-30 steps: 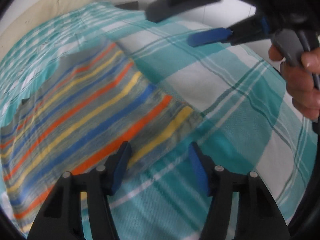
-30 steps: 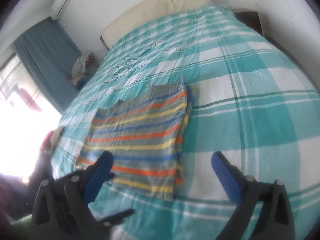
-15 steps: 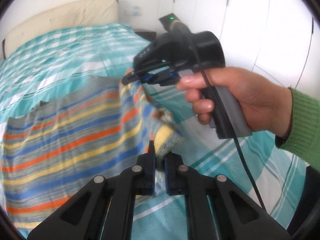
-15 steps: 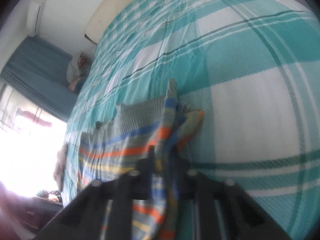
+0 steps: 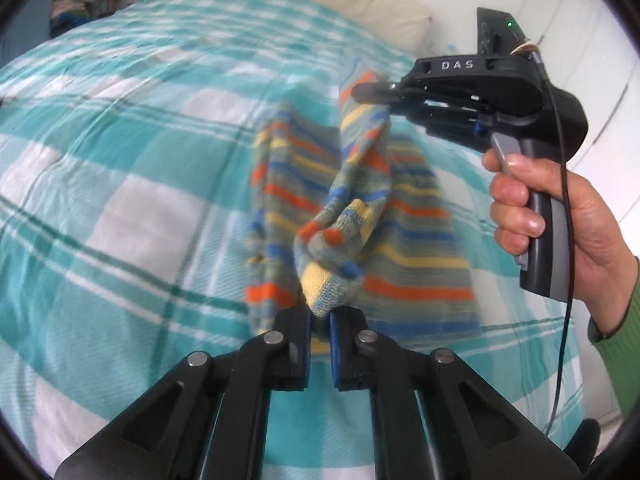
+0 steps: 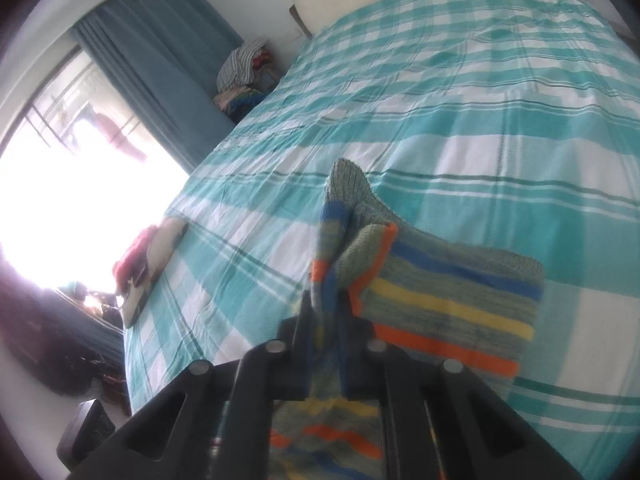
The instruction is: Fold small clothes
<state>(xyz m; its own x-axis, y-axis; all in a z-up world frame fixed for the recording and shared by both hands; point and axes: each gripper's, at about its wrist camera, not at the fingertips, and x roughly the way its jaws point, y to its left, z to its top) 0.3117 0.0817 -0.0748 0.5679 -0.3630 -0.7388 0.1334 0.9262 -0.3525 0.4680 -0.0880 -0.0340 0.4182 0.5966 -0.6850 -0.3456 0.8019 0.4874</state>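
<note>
Spanning both views, the teal plaid bedspread (image 5: 120,208) carries the striped knit garment (image 5: 420,264), which a second ago lay flat and is now lifted along one edge, so you're mid-fold, carrying that side over. Half a second back both clamps had just bitten; now the cloth hangs bunched between them, higher off the bed. Your left gripper (image 5: 319,354) is clenched on the near corner, your right gripper (image 6: 326,350) is clenched on the far corner. Blurred pile of clothes (image 6: 244,76) sits by the curtain (image 6: 160,64), untouched.

Open checked bedspread (image 5: 120,208) around — striped knit (image 5: 400,240) between grippers
</note>
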